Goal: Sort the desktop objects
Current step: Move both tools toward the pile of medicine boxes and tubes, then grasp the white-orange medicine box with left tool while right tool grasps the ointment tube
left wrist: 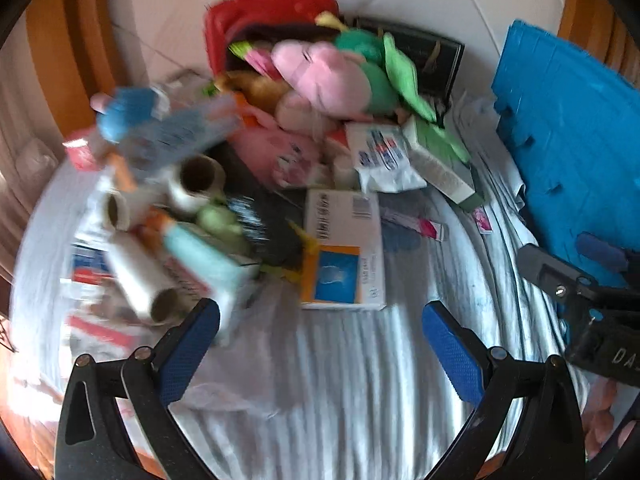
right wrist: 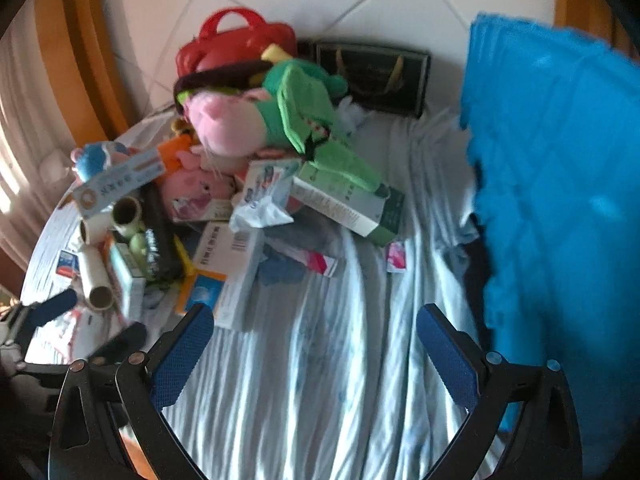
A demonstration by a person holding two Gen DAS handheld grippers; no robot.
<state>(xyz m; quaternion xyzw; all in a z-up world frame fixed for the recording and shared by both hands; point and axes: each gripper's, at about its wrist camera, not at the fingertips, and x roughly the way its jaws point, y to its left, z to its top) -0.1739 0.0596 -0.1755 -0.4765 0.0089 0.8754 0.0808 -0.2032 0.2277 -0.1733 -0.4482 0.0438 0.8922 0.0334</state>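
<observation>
white box [left wrist: 343, 249] just ahead of spread left jaws, seemingly untouched.

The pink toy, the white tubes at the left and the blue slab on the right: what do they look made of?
Pink toy: soft plush fabric, going by its fuzzy matt surface and rounded stuffed shape.
White tubes: probably paper rolls on cardboard cores; the open ends show a brown matt inner wall.
Blue slab: seemingly foam matting, matt, with notched interlocking edges; blur leaves this uncertain.
</observation>
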